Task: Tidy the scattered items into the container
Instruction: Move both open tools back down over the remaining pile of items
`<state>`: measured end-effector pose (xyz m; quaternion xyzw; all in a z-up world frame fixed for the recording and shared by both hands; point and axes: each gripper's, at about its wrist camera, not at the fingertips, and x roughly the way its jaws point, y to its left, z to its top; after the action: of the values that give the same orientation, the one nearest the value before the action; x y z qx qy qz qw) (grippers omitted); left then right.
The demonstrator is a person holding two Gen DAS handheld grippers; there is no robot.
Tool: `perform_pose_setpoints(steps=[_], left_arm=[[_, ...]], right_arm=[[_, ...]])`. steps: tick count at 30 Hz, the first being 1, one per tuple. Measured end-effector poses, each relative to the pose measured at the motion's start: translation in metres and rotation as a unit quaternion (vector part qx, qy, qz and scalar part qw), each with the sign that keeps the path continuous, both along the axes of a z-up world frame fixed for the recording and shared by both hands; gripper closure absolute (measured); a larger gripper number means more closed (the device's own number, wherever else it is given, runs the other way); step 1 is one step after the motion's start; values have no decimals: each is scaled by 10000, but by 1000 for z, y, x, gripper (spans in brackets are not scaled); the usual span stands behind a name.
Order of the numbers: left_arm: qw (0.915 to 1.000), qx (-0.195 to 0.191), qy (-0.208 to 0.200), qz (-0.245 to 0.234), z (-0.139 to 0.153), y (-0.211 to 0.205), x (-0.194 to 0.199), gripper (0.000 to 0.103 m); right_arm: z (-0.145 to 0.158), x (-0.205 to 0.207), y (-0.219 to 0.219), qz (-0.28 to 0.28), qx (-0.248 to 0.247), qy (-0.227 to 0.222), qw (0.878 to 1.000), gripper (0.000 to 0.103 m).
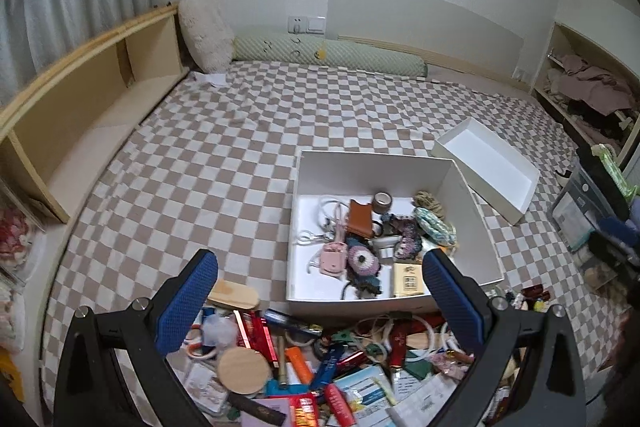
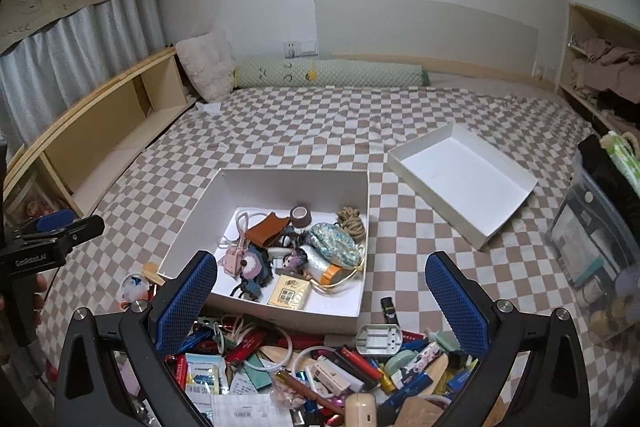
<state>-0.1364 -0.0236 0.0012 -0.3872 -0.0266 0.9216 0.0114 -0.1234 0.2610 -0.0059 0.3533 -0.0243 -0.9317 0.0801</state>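
1. The scene was a bed (image 1: 240, 131) covered with a brown and white checked sheet, seen from two cameras looking forward over the tools.
2. A white box (image 1: 374, 171) sat open on the bed, just beyond the near pile of clutter. In the right wrist view the same box (image 2: 296, 183) lay left of centre.
3. Inside the box lay a brown leather pouch (image 1: 359, 218), a roll of tape (image 1: 382, 202), a coil of rope (image 1: 428, 202), a pink gadget (image 1: 333, 258), a crocheted piece (image 1: 362, 261) and a yellow packet (image 1: 407, 279).
4. The box lid (image 1: 486, 167) rested upside down to the right of the box, its near left corner touching or overlapping the box's right wall in the left wrist view; in the right wrist view it lay apart.
5. A heap of scattered items (image 1: 320, 359) filled the near edge of the bed: pens, cards, rings, a round wooden lid (image 1: 244, 370) and an orange tube (image 1: 299, 363).
6. The left tool (image 1: 320, 291) hung over that heap with its blue pads spread wide and nothing between them.
7. The right tool (image 2: 320, 291) hung the same way, spread wide and holding nothing, above a grey plug (image 2: 378, 339) and a black stick (image 2: 388, 309).
8. A green bolster (image 1: 328, 53) and a fluffy cushion (image 1: 206, 33) lay at the far end of the bed.
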Motion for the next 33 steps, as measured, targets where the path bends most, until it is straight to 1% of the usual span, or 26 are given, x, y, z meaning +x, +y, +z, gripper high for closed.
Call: perform_pose_setpoints(steps=[3,5,6,9,11,14,16,19,21,24,27,30,33], left_arm=[[9998,-129,145,85,6,-10,8,0],[9990,-201,365,181,13,-18,15,0],[9983,-198,497,229,17,-24,20,0],[9973,-85,639,361,23,-38,28,0],[9966,34,690,445,26,-50,33,0],[9966,28,686,461,26,-61,37,0],[9969,-21,635,456,23,-68,41,0],[9982,44,464,366,14,-78,45,0],[9987,-60,357,350,7,-82,47,0],[9988,-233,263,336,-4,-86,49,0],[9995,-191,122,240,-16,-92,50,0],[9997,-135,-157,104,-33,-98,49,0],[9991,-125,-400,23,-51,-102,49,0]], right_arm=[[7,10,9,17,-133,94,9999,0],[10,15,14,27,-209,119,9997,0],[11,18,17,23,-254,122,9996,0],[15,24,25,27,-402,148,9991,0],[16,26,31,32,-477,159,9987,0],[16,31,38,53,-500,166,9986,0],[14,33,42,66,-482,139,9987,0],[8,36,50,114,-597,49,9981,0],[3,37,57,50,-707,-45,9975,0],[-5,38,69,-19,-943,-58,9955,0],[-12,42,77,17,-1067,43,9943,0],[-23,44,78,139,-908,84,9957,0],[-41,43,77,231,-669,-163,9974,0]])
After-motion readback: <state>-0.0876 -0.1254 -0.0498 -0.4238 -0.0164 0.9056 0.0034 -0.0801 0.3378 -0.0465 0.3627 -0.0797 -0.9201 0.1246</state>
